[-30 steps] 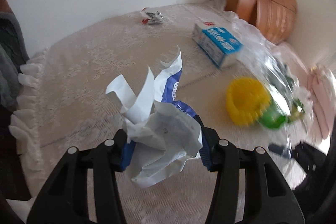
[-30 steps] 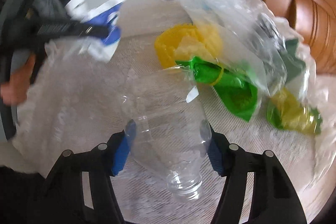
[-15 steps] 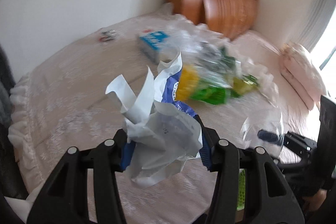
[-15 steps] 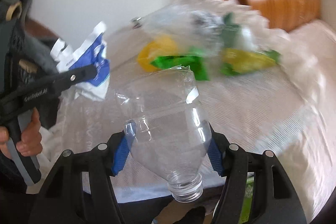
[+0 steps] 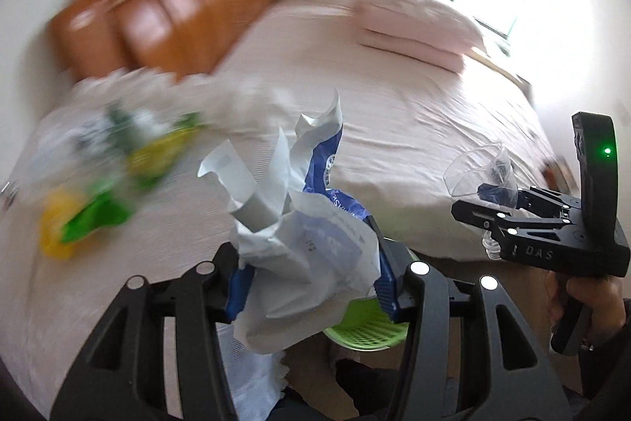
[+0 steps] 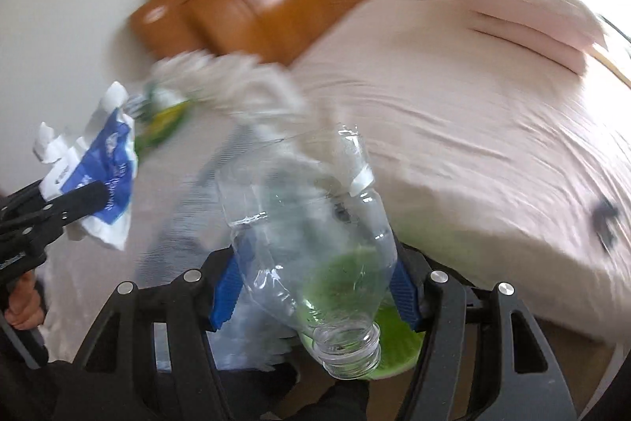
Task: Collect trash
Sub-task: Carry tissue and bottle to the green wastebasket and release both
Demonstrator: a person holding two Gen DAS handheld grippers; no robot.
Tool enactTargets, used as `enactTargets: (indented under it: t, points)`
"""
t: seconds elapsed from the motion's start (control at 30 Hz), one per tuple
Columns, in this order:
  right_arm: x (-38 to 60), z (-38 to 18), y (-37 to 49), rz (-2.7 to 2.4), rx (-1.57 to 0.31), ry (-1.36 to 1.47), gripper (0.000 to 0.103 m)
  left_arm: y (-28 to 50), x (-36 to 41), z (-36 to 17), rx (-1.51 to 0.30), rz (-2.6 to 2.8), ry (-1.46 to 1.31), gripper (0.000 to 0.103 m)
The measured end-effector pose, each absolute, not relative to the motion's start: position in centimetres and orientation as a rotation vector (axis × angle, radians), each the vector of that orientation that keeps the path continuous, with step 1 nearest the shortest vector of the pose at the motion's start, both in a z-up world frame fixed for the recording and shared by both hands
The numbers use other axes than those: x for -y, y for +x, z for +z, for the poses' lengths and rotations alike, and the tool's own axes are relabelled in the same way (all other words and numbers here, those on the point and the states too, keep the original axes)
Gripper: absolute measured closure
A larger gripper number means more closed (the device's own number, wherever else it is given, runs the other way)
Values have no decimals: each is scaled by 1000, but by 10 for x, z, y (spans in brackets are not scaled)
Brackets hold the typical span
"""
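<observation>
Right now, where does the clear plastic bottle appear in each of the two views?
Left wrist view: the clear plastic bottle is at the far right, small, held in the right gripper.
Right wrist view: the bottle fills the lower centre, neck toward the camera, between the blue pads.
Shared landmark: the green basket beside the bed, below the grippers.

Crumpled matt paper wrapper (image 5: 311, 243); clear glossy plastic bottle (image 6: 315, 243); cloth bedsheet (image 5: 414, 129).
</observation>
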State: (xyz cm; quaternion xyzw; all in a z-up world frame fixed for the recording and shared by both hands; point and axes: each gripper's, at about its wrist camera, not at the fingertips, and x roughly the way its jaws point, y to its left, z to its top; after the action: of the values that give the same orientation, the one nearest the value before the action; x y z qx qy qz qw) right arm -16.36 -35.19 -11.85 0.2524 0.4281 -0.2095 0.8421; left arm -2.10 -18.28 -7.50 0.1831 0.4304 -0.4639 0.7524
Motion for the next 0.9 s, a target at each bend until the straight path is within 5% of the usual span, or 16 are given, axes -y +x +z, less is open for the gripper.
enactTargets:
  t: [0.67, 0.9]
  points:
    - [399, -129, -268, -688, -876, 639, 39, -95, 292, -143, -1129, -1207, 631, 51]
    - [400, -134, -265, -673, -884, 629, 41, -105, 291, -151, -1131, -1194, 646, 17]
